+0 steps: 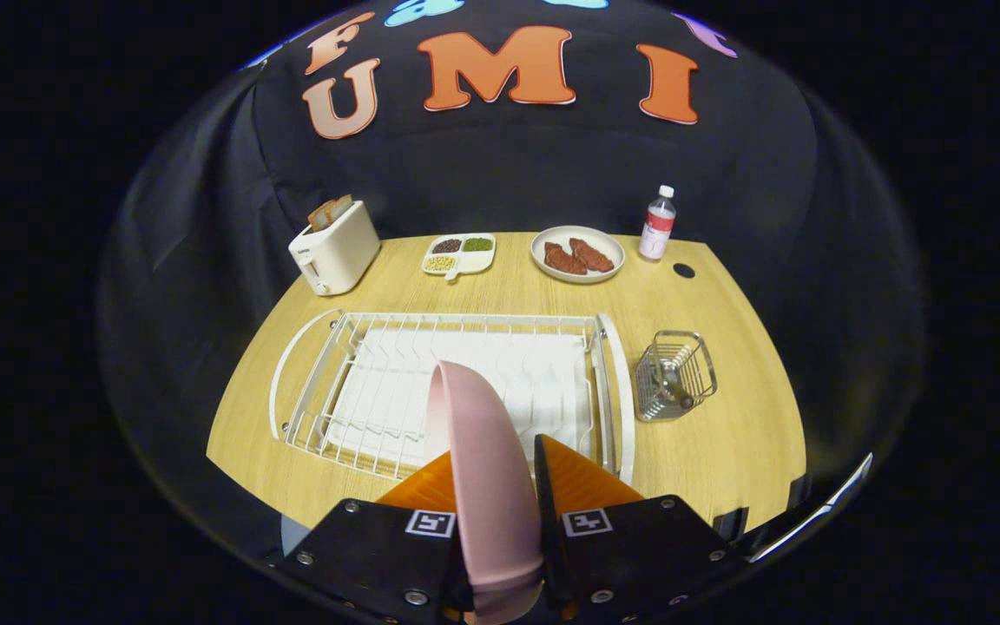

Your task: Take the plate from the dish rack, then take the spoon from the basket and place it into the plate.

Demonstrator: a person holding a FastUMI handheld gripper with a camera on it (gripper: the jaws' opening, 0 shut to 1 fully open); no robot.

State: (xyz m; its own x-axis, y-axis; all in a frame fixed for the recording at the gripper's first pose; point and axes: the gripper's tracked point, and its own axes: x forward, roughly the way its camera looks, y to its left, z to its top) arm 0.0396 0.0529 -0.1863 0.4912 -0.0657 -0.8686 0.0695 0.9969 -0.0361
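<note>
- The pink plate (483, 451) is gripped on edge between the two fingers of the gripper (494, 486); both fingers are pressed against its faces; it is held above the near side of the dish rack (613, 382).
- The first step is judged well under way: the plate is seen lifted clear of the rack's wires, but it is not yet set down on the wooden table (726, 451).
- The wire basket (675, 375) is found just beside the rack's right end; a spoon (672, 391) appears to lie inside it, though little can be made out.
- Left to do: the plate must be laid flat; the spoon must be fetched and placed in it.
</note>
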